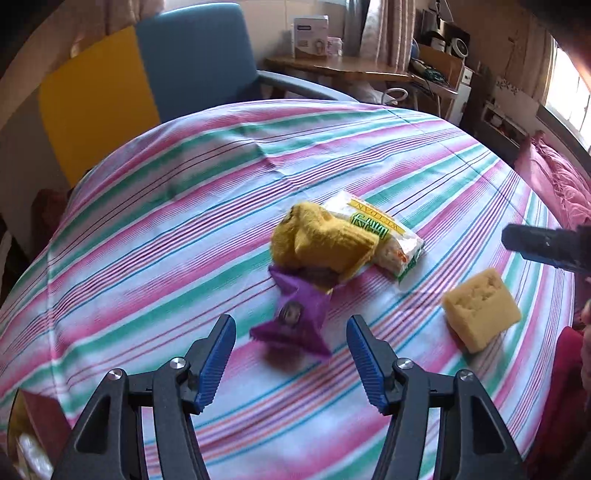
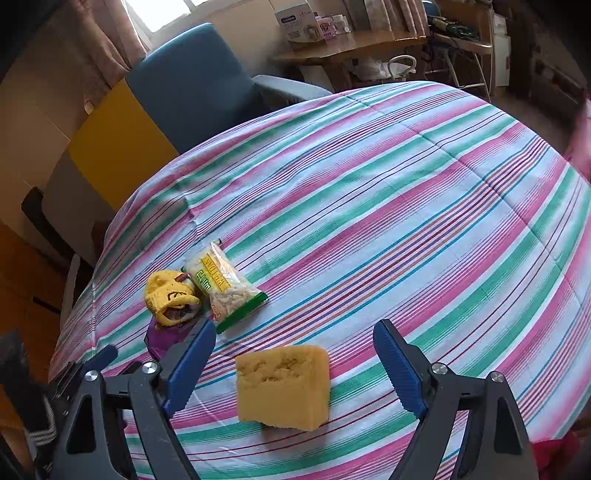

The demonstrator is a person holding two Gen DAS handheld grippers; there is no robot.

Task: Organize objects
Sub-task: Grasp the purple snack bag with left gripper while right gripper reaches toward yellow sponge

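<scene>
Both hand-held grippers, left (image 1: 291, 360) and right (image 2: 294, 365), gape empty above sponge (image 2: 283, 387).

A desk draped in a cloth of pink, green and white stripes (image 1: 184, 177) fills the foreground. Behind it stands a blue armchair (image 1: 199, 55) with a grey armrest, beside a yellow cabinet panel (image 1: 96, 99) on a pale wall. Farther back, a wooden side table (image 2: 354, 44) carries white boxes (image 1: 310, 35), with pinkish curtains (image 1: 388, 29) hanging nearby. Daylight enters through a window (image 1: 569, 96) at the right and another window (image 2: 166, 11) above the armchair.
</scene>
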